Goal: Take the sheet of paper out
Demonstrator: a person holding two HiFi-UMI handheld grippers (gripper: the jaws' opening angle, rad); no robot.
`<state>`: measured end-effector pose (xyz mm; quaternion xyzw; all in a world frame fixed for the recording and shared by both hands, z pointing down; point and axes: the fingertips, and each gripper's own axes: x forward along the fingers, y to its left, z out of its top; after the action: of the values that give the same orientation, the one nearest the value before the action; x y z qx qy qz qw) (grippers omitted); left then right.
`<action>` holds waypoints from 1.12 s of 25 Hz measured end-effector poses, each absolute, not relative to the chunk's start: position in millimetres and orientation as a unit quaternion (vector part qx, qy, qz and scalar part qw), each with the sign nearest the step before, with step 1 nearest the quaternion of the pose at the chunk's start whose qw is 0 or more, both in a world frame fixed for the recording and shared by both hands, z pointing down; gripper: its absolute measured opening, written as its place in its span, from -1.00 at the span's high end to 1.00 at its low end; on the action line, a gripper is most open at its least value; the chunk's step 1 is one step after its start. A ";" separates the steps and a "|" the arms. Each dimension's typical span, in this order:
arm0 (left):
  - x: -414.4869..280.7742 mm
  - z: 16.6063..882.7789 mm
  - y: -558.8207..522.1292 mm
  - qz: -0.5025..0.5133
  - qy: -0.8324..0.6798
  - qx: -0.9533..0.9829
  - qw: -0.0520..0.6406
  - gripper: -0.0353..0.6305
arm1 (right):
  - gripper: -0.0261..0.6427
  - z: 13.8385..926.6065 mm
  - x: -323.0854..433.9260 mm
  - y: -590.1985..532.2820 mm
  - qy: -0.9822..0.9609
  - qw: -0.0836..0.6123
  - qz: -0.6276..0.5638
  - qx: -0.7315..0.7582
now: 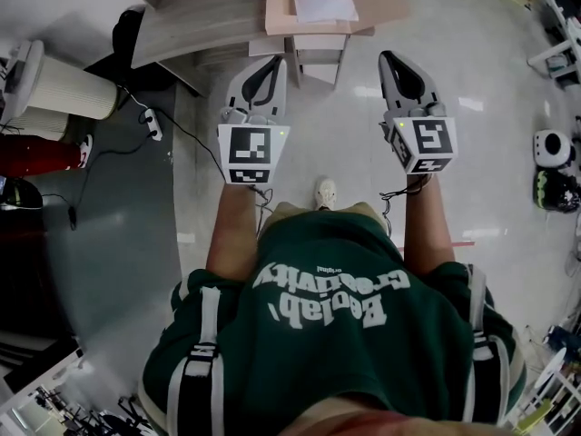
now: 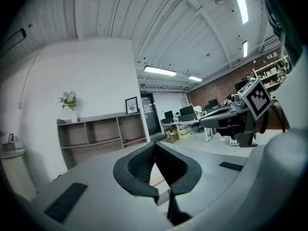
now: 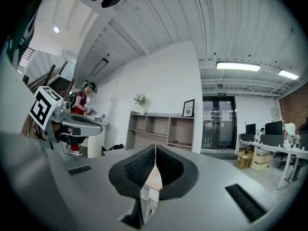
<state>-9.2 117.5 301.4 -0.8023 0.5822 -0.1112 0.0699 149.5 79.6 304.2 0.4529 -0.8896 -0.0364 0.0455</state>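
The head view looks steeply down over the person (image 1: 336, 334) onto the floor (image 1: 345, 143), close above the left hand-held gripper (image 1: 277, 62) and the right hand-held gripper (image 1: 388, 57), which point toward the shelf unit (image 1: 204, 21) at the top edge. Each gripper view rides on its own tool and looks nearly level along its jaws at that shelf unit across the room. Both share the shelf unit, the framed picture (image 2: 132, 105) on it and the glass doors (image 3: 219, 124) right of it, and each catches the other hand-held gripper at one side.
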 end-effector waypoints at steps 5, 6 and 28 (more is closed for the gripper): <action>-1.5 304.7 94.5 -0.118 0.586 -0.799 0.069 0.84 | 0.82 307.7 150.4 51.7 -0.895 0.044 -0.031 0.443; -2.0 305.4 91.1 -0.118 0.587 -0.798 0.066 0.84 | 0.82 307.9 149.6 48.4 -0.896 0.043 -0.031 0.441; 9.9 306.2 57.5 -0.101 0.587 -0.803 0.034 0.84 | 0.82 310.5 158.5 17.5 -0.900 0.045 -0.036 0.433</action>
<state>9.9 57.5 306.2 -0.8027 0.5869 -0.1008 0.0341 158.5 17.5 310.5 0.4328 -0.8996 -0.0364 0.0446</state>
